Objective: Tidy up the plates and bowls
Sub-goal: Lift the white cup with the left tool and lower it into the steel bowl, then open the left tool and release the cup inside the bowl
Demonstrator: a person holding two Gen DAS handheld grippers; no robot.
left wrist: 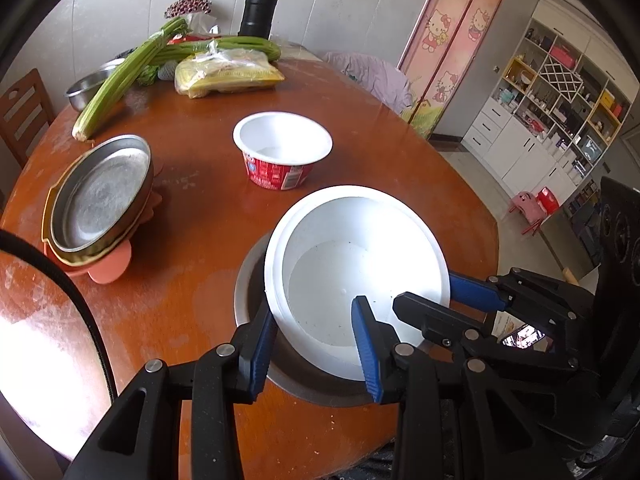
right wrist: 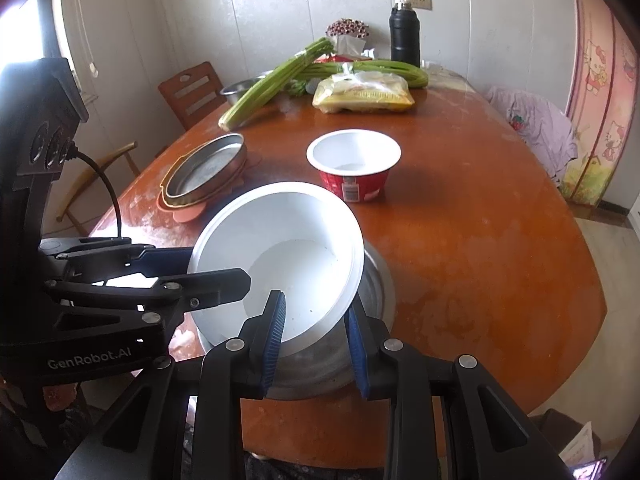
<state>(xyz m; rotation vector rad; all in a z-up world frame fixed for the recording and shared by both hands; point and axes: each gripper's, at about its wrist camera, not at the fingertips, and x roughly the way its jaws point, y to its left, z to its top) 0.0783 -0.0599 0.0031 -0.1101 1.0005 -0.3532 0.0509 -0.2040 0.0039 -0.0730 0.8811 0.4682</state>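
Note:
A large white bowl (left wrist: 352, 256) sits tilted inside a metal bowl (left wrist: 248, 292) near the table's front edge; it also shows in the right wrist view (right wrist: 288, 248), over the metal bowl (right wrist: 372, 312). My left gripper (left wrist: 316, 344) straddles the white bowl's near rim, one finger inside and one outside, jaws apart. My right gripper (right wrist: 316, 320) straddles the rim from the other side the same way; it also shows in the left wrist view (left wrist: 436, 292). A red paper bowl (left wrist: 282, 150) stands upright mid-table. A metal plate (left wrist: 100, 196) lies on stacked plates at the left.
Celery (left wrist: 124, 76), a yellow noodle packet (left wrist: 228, 72), a steel bowl (left wrist: 86, 88) and a black flask (left wrist: 258, 10) stand at the table's far end. A wooden chair (right wrist: 192, 92) stands at the left. The table's front edge (right wrist: 320, 436) is right below the grippers.

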